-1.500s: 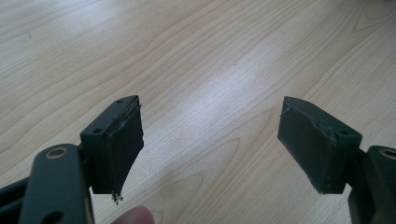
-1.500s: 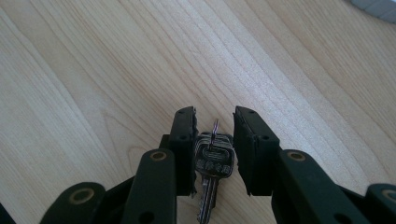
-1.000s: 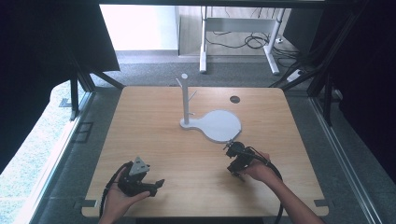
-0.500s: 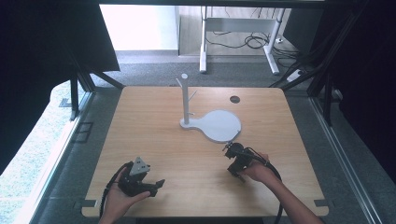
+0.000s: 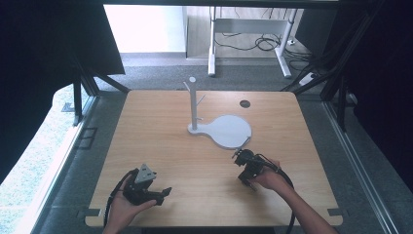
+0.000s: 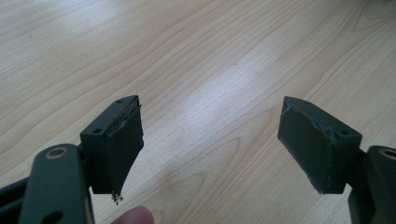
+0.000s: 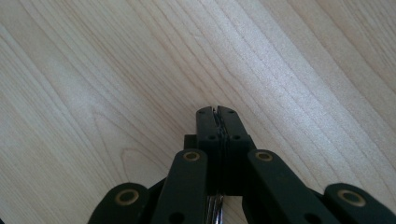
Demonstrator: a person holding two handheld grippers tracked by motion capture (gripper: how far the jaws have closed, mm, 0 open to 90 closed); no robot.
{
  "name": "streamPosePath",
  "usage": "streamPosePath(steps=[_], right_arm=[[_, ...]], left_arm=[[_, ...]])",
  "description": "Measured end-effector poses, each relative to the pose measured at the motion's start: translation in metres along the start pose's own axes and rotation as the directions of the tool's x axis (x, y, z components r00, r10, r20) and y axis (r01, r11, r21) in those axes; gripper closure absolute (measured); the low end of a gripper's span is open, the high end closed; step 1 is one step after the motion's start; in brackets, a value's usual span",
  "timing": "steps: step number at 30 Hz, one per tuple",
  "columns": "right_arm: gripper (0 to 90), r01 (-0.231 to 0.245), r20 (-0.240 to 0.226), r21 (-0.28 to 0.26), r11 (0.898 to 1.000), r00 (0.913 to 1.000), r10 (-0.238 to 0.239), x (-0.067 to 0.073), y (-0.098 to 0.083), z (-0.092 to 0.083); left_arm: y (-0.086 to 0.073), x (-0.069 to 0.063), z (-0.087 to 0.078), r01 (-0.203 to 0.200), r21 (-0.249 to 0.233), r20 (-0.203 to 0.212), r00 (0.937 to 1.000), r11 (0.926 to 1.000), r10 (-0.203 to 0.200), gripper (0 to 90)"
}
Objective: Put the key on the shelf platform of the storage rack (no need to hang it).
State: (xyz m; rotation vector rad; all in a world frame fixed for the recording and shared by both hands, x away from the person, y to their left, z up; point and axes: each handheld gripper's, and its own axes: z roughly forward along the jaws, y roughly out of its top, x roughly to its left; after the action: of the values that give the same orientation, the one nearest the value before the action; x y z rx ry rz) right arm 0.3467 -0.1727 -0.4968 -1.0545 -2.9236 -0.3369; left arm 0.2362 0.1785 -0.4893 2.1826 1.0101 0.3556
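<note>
Centrally, a white stand [image 5: 221, 127], slim post on a round flat base, occupies the pale wood-grain tabletop [image 5: 165, 146]. Right tongs [image 5: 238, 157], just beside its base, have just closed, empty; left tongs [image 5: 163, 194] gape apart.

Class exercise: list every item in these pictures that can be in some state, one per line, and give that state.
left gripper: open, nothing between the jaws, held low over the wood.
right gripper: shut, jaws just closed together on nothing.
white stand: upright on its round base, pegs bare.
table: bare wood apart from the stand.
</note>
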Motion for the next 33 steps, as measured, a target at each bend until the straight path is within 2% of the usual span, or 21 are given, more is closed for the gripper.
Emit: streamPosePath(steps=[5,13,20,33], right_arm=[[89.4,0.015,0.002,-0.005,1.0,0.9999,-0.015,-0.001,0.0,-0.003],[89.5,0.03,0.028,-0.013,0.999,0.9992,-0.029,-0.001,0.001,-0.02],[89.6,0.02,0.041,-0.028,0.999,0.999,-0.018,-0.003,-0.003,-0.033],[89.6,0.025,0.048,-0.086,0.996,0.9986,-0.021,-0.005,-0.004,-0.057]], left_arm=[[0.0,0.0,0.0,0.0,0.0,0.001,1.0,1.0,0.0,22.5],[0.0,0.001,-0.002,0.004,-0.006,0.0,1.0,1.0,-0.004,22.5],[0.0,0.001,-0.002,0.003,-0.006,-0.001,1.0,1.0,-0.003,22.4],[0.0,0.001,-0.002,0.005,-0.007,-0.002,1.0,1.0,-0.005,22.4]])
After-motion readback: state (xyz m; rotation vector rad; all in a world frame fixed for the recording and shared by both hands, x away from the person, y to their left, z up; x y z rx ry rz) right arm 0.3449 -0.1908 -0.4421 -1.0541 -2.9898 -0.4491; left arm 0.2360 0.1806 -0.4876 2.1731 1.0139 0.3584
